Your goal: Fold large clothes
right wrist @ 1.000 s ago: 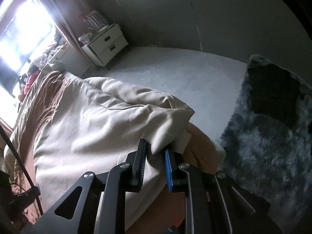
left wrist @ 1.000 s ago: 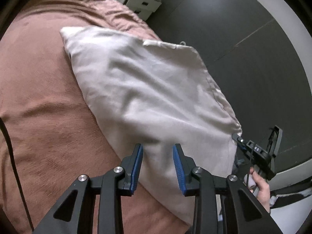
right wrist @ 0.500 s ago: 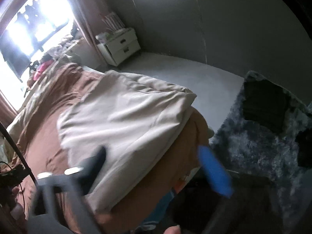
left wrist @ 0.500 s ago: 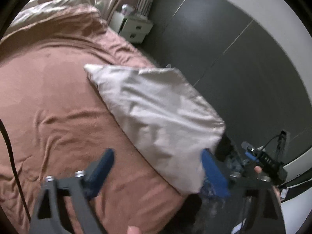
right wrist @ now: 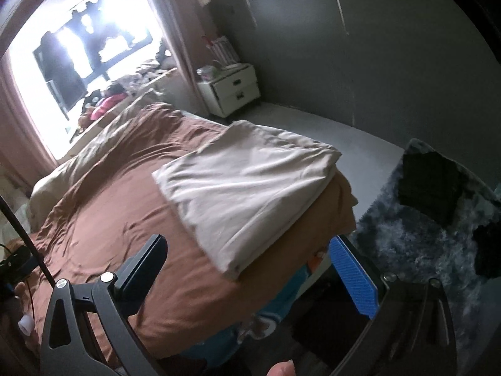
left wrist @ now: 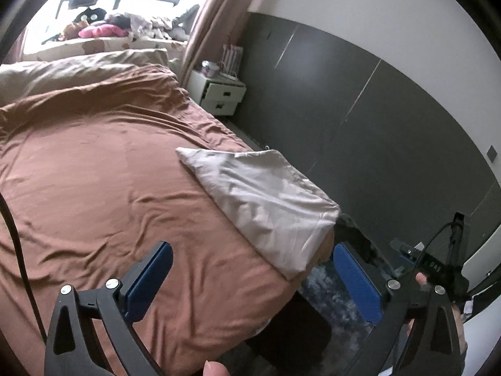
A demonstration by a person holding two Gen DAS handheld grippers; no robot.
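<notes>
Nearest, the left tool (left wrist: 247, 277) and right tool (right wrist: 247, 274) both gape wide, gripping nothing. Beyond them, the folded cloth (right wrist: 247, 194) lies at the corner of the bed (left wrist: 94, 172). Sitting so near the edge, it could slide off if nudged.

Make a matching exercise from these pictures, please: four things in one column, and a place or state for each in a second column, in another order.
Things:
1. folded cream cloth
2. white bedside cabinet
3. left gripper
4. dark fluffy rug

Places or states:
A. on the floor beside the bed
B. jaws wide open, nothing between them
C. lying on the corner of the brown bed cover
D. standing against the grey wall, near the curtain

Pairs: 1-C, 2-D, 3-B, 4-A
</notes>
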